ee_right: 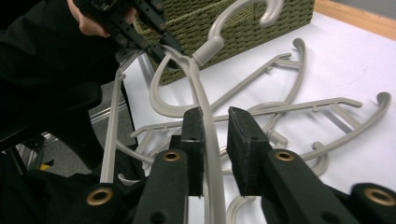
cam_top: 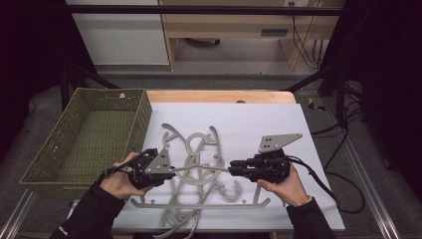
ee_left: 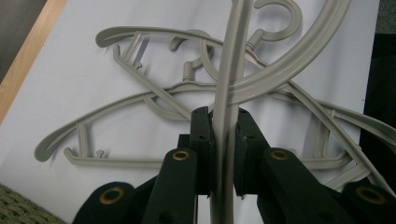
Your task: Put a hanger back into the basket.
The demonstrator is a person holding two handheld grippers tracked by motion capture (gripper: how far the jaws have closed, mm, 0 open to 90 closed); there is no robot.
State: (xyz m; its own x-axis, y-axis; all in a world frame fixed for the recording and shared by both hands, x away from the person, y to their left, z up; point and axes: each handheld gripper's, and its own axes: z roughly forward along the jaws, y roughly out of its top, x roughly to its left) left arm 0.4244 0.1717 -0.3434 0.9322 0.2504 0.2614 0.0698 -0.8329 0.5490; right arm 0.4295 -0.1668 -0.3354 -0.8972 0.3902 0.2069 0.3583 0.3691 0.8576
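Note:
A grey plastic hanger [cam_top: 199, 170] is stretched level between my two grippers above a pile of like hangers [cam_top: 196, 142]. My left gripper [cam_top: 172, 174] is shut on one arm of it; in the left gripper view both pads clamp the arm [ee_left: 231, 60] between the fingertips of that gripper [ee_left: 223, 115]. My right gripper [cam_top: 232, 169] is at the other arm. In the right gripper view that arm [ee_right: 198, 84] passes between the jaws of the right gripper [ee_right: 215, 115], lying against one pad with a gap to the other, so it is open. The hook [ee_right: 243, 9] points toward the basket.
A green woven basket [cam_top: 50, 149] stands at the left, off the white mat [cam_top: 259, 119]; its wall [ee_right: 243, 32] is behind the hook. Several hangers lie tangled on the mat's middle and near edge. A wooden table edge [cam_top: 219, 96] runs along the back.

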